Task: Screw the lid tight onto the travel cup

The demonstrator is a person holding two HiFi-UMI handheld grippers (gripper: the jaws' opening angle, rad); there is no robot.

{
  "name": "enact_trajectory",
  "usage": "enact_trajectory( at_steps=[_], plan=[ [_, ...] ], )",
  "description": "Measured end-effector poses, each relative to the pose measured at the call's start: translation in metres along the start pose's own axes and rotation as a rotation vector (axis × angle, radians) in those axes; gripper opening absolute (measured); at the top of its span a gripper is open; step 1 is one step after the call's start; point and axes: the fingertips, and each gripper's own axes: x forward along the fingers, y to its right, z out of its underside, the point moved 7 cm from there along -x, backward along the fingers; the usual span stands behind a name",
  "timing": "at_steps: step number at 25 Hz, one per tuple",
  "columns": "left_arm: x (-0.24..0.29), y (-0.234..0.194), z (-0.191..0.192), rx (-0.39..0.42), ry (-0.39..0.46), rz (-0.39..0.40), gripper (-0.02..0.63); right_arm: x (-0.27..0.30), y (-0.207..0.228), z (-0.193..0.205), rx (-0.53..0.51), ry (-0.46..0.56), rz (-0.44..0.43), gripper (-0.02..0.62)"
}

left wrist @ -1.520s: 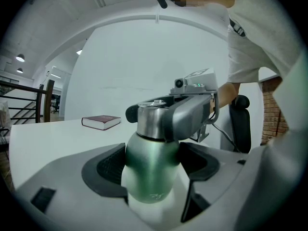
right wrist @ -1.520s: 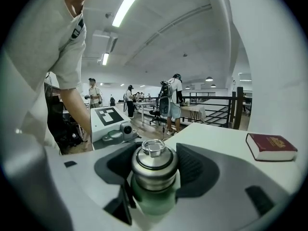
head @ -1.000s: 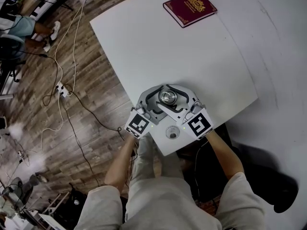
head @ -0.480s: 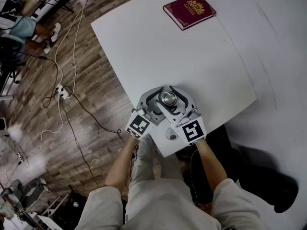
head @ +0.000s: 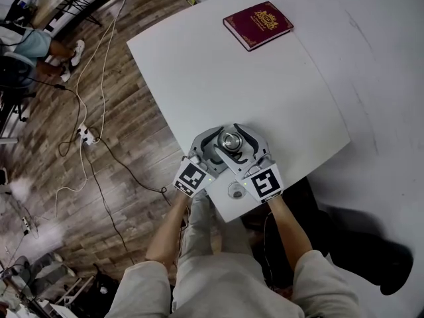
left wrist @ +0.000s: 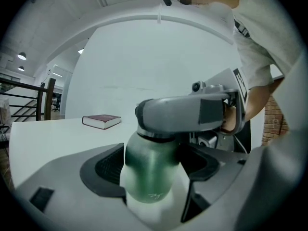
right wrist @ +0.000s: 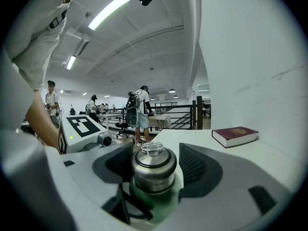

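Lid (right wrist: 154,163) tightening is the step you are working on, at the near corner of the table (head: 265,78), well apart from the red book (head: 258,24). The travel cup (left wrist: 151,170) is standing upright there. Your left gripper (left wrist: 153,182) is gripping the green body low down, with its dark pads (left wrist: 108,165) pressing on both sides, so the cup is being held firm.

Your right gripper (right wrist: 155,177) is reaching around the steel lid from the other side, but its jaws are opening at this moment. The lid is between them, and a thin gap is showing on each side between it and the pads (right wrist: 196,170). I am judging this as a release to take a new bite.

While you are turning the wrist back, be holding the pads clear of the lid, otherwise you are unscrewing it. Then be closing on the wide steel band, not on the small clear knob on top, with the jaws level. The left grip should be staying firm, so the cup is not turning together with the lid.
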Motion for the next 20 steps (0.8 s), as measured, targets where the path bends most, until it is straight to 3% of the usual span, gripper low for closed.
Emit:
enact_trajectory(
  at_steps=[3,9,20],
  plan=[
    [-0.005,0.003,-0.002,-0.006,0.002,-0.006,0.345,-0.007,0.003,-0.002,0.005,-0.004,-0.003,0.309],
    [-0.026,0.01,-0.001,-0.015,-0.005,-0.034,0.345,-0.027,-0.001,0.001,0.01,-0.025,0.009,0.305],
    [-0.078,0.02,0.008,-0.09,0.001,-0.168,0.344,-0.075,0.001,0.022,0.058,-0.057,0.122,0.248]
  ],
)
